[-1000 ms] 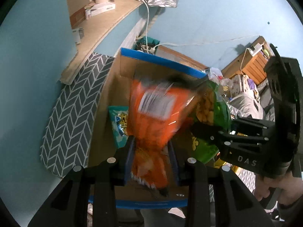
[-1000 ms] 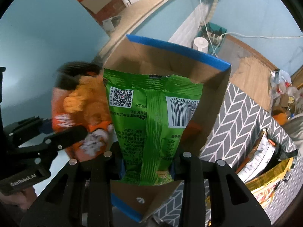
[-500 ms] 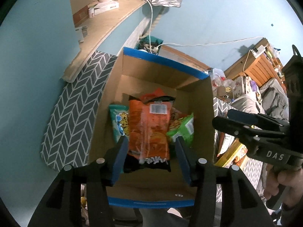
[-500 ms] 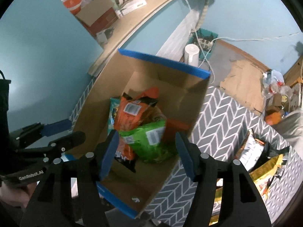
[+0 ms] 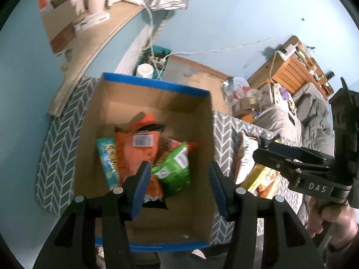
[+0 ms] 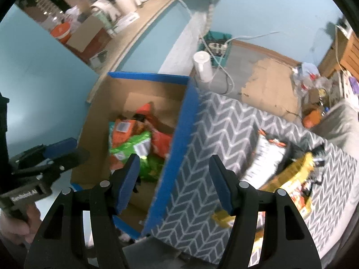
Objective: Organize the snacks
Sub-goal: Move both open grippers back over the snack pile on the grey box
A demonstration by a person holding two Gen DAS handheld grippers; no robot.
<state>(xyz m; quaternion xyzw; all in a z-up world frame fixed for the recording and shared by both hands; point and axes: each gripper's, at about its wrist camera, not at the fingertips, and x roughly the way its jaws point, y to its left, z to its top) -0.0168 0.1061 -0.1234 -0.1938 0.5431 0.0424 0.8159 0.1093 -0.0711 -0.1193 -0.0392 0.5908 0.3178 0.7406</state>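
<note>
A cardboard box (image 5: 157,85) with a blue taped rim stands on a grey chevron-patterned surface (image 5: 58,157). Inside lie an orange snack bag (image 5: 134,154), a green snack bag (image 5: 175,170) and a light blue bag (image 5: 106,159). My left gripper (image 5: 179,164) hangs open above the box with nothing between its fingers. My right gripper (image 6: 174,157) is open too, empty, over the box's right wall (image 6: 186,112). The green bag (image 6: 130,148) and orange bag (image 6: 122,130) show past that wall. A white bag (image 6: 267,154) and a yellow bag (image 6: 291,179) lie on the surface to the right.
A wooden shelf (image 5: 94,35) with cups and small boxes runs along the blue wall at upper left. Behind the box are a white cylinder (image 6: 202,65), a teal bin with a power strip (image 6: 215,44) and cables. Floor clutter and a wooden dresser (image 5: 291,71) sit far right.
Both grippers have let go: the orange bag and the green bag now lie in the box. Both sets of jaws stand open, and both grippers have drawn back and to the right.
</note>
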